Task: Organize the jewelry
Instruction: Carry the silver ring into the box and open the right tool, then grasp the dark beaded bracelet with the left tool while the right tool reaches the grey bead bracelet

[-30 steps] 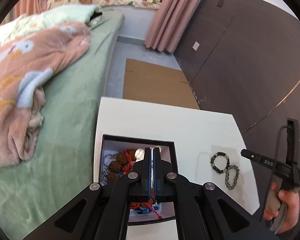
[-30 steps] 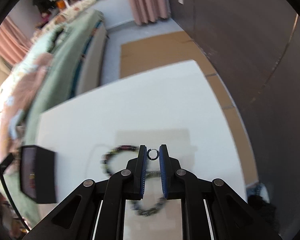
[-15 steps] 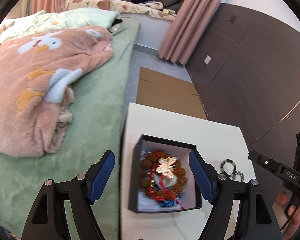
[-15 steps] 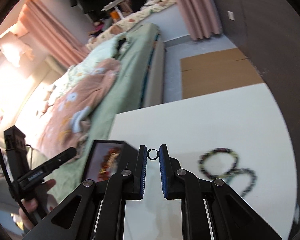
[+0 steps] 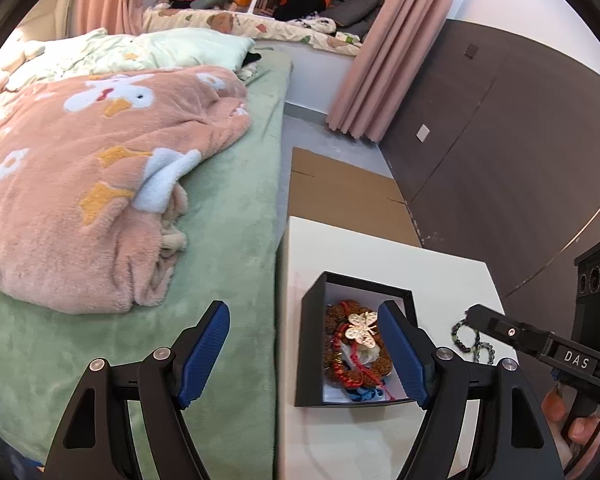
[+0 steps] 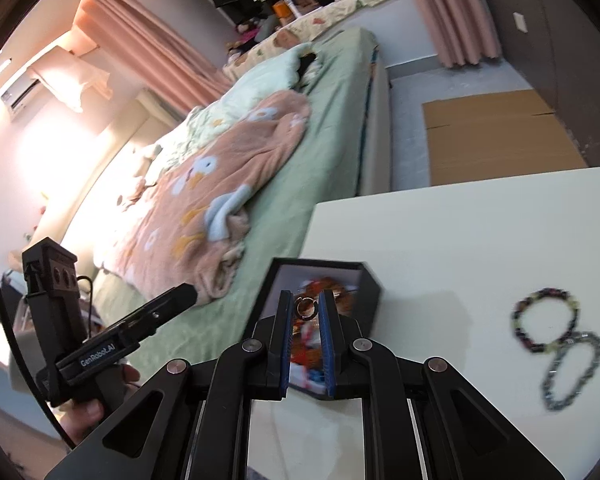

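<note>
A black open box stands at the left edge of the white table. It holds brown beads, red cord and a gold butterfly brooch. My left gripper hangs open above the box's left side and has nothing between its blue pads. My right gripper is shut on a small ring, held above the box. Two bead bracelets lie linked on the table to the right. They also show in the left wrist view as bracelets, partly behind the right gripper's finger.
A bed with a green sheet and a pink fleece blanket runs along the table's left edge. Flat cardboard lies on the floor beyond the table. A dark wall panel stands to the right. A hand holds the left gripper's handle.
My left gripper has opened wide and drawn back left from inside the box. My right gripper has swung left with the ring, from over the bracelets to over the box.
</note>
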Motion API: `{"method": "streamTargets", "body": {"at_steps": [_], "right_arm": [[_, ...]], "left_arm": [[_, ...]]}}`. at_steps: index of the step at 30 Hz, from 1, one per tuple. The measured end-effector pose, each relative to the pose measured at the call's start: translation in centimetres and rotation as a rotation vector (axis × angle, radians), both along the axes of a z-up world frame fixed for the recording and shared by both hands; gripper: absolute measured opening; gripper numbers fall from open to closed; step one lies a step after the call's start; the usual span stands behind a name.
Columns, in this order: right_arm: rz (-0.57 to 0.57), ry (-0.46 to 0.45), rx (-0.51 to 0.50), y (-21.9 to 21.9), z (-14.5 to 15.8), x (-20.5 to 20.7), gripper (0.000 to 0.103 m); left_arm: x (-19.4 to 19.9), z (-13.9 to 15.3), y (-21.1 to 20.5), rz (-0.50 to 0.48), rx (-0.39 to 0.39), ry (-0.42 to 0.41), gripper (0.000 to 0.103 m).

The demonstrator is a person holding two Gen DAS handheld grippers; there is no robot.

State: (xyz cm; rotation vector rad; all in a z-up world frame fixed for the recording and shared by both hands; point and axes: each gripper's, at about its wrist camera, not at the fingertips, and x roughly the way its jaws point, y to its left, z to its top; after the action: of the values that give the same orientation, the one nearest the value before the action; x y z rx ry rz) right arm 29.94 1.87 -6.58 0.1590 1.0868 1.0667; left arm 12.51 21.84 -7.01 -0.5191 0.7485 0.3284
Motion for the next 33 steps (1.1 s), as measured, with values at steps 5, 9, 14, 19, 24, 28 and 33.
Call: {"method": "streamTargets", "body": {"at_steps": [5,9,14,19,24,28,33], "right_arm": [[0.052,0.036,0.006,2.2,-0.8,-1.2,0.014],[0.093,0.089,0.010,3.8,-2.1,-2.0,0.014],[0.131,0.182,0.002,5.0,-4.2,-2.2,0.045],[0.063,0.141,0.019,2.0,-2.9,-1.1,0.073],[-0.026,0.114,-0.001,-1.9,-1.8,0.2,0.073],[-0.102,0.101,-0.010,-5.5,-1.1,1.4,0.075],[-0.196,0.090,-0.034,-10.3,-0.8,2.7,0.079]], "left_arm": [[-0.9,0.0,0.9,0.022,-0.006,0.003,0.077],[-1.5,0.2,1.5,0.037,-0.003,0.005,0.077],[-2.1,0.2,1.9,0.053,-0.013,0.004,0.077],[-1.8,0.3,1.4,0.044,-0.013,0.007,0.077],[-0.9,0.8,-0.2,0.008,-0.008,-0.007,0.077],[0.3,1.2,-2.1,-0.038,0.008,-0.009,0.077],[2.2,1.7,-5.0,-0.101,0.020,-0.013,0.077]]}}
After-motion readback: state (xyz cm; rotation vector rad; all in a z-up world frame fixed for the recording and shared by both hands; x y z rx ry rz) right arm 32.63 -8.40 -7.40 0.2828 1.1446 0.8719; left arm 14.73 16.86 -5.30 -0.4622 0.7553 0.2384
